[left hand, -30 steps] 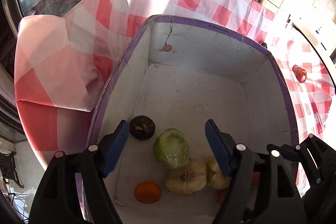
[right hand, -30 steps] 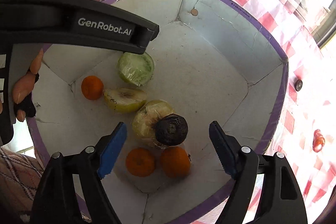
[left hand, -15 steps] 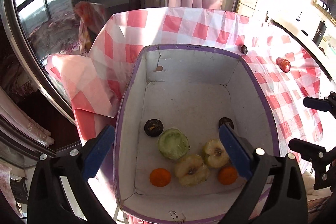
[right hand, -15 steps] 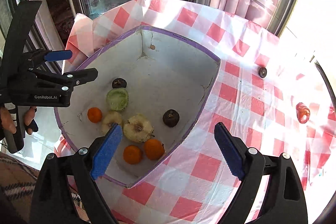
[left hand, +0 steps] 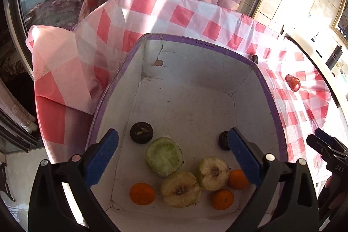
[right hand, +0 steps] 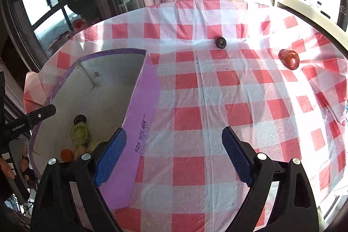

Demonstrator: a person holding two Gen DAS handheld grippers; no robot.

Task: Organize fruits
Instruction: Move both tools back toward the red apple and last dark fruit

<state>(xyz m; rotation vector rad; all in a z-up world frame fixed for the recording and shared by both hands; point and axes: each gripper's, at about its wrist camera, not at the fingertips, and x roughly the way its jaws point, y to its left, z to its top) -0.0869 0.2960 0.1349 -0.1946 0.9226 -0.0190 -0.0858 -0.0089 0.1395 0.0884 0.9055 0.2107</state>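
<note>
A white box with a purple rim [left hand: 226,50] holds a green fruit half [left hand: 163,156], two pale apple halves [left hand: 180,189], three oranges [left hand: 142,193] and two dark fruits [left hand: 141,132]. My left gripper [left hand: 173,137] hovers open above these fruits, nothing between its blue pads. My right gripper [right hand: 173,134] stands open and empty over the checked tablecloth [right hand: 217,101], just right of the box's purple wall [right hand: 143,123]. A small dark fruit [right hand: 220,42] and a red fruit [right hand: 289,59] lie on the cloth far ahead of it.
Windows and curtains stand behind the table's far edge. The cloth bunches up at the box's left side [left hand: 61,71]. A person's hand [right hand: 24,163] holds the left gripper's handle. The right gripper's tip [left hand: 326,145] shows at the right edge of the left wrist view.
My right gripper swung out of the box and rightward over the tablecloth, leaving a dark fruit on the box floor. My left gripper opened wider and drew back from the green half.
</note>
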